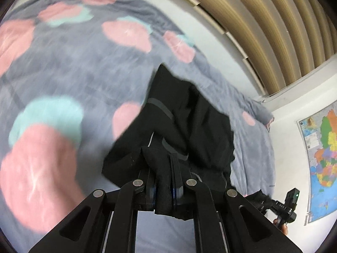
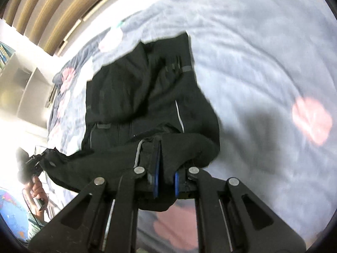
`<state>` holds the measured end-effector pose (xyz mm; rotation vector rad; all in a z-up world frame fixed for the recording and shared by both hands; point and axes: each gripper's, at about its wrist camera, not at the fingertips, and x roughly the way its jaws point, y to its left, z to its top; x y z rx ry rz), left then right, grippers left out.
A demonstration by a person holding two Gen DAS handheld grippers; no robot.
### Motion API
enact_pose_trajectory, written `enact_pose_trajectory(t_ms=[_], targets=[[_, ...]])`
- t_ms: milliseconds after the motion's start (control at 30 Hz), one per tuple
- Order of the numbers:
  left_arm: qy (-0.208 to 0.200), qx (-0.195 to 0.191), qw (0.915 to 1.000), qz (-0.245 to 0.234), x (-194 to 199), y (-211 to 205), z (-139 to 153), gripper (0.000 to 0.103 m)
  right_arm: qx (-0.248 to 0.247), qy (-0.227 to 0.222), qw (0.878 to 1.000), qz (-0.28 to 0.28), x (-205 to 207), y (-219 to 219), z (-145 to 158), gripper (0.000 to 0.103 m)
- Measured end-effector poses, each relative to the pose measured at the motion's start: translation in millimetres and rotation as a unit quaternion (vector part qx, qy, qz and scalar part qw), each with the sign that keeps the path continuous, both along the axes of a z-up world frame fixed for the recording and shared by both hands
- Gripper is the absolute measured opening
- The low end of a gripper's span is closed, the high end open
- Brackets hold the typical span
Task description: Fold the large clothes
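A black garment (image 1: 189, 126) with grey trim hangs bunched over the grey bedspread. My left gripper (image 1: 163, 181) is shut on a fold of its edge, the cloth pinched between the blue-padded fingers. In the right wrist view the same black garment (image 2: 130, 97) spreads ahead, and my right gripper (image 2: 166, 181) is shut on another fold of it. The right gripper (image 1: 289, 205) also shows at the lower right of the left wrist view, and the left gripper (image 2: 35, 160) at the lower left of the right wrist view, both with black cloth stretched between them.
The bedspread (image 1: 63, 67) is grey with pink and teal patches and covers the bed. A slatted wooden headboard wall (image 1: 263, 21) runs behind it. A coloured map (image 1: 322, 160) hangs on the white wall. White shelves (image 2: 23, 78) stand at the left.
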<state>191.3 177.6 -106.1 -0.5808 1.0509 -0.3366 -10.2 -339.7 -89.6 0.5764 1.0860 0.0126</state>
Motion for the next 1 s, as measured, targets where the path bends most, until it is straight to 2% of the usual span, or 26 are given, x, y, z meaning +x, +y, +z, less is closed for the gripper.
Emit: enact_pose_trajectory(t_ms=[133,267,400,533,667,767,867,1000], targets=[[-0.012,0.006,0.9999,-0.002,56.4,-12.7,8.4,0.010,-0.020,-0.010,1.000,0.001,59.3,-8.2,10.2,0.008],[-0.006,0.020,0.9998,0.005,126.4,-29.0,-1.3,0.011,-0.037,-0.011,0.999,0.002,129.3,-18.4,3.7,0.008],[0.015,0.026,0.9993,0.021,194.1,-45.0,-31.6,0.011,-0.037,0.008,0.999,-0.006,198.9,-33.1,-21.4,0.008],[0.045,0.052,0.9973,0.026,245.0,-64.1,-79.7,0.011,-0.044,0.054,0.998,-0.011,259.0,-39.7,-67.6,0.008],[0.083,0.094,0.9920,0.018,270.3,-83.9,-129.2,0.013,-0.040,0.102,0.994,-0.004,287.4,-37.1,-119.6,0.008],[0.088,0.105,0.9904,0.013,274.3,-89.9,-147.2,0.013,-0.045,0.102,0.994,0.001,289.6,-34.6,-132.9,0.008],[0.083,0.109,0.9906,0.008,274.4,-89.5,-146.5,0.013,-0.033,0.104,0.994,-0.003,288.6,-39.1,-132.7,0.008],[0.060,0.127,0.9897,-0.025,264.6,-88.0,-115.3,0.016,0.002,0.111,0.994,-0.013,279.8,-50.8,-115.4,0.013]])
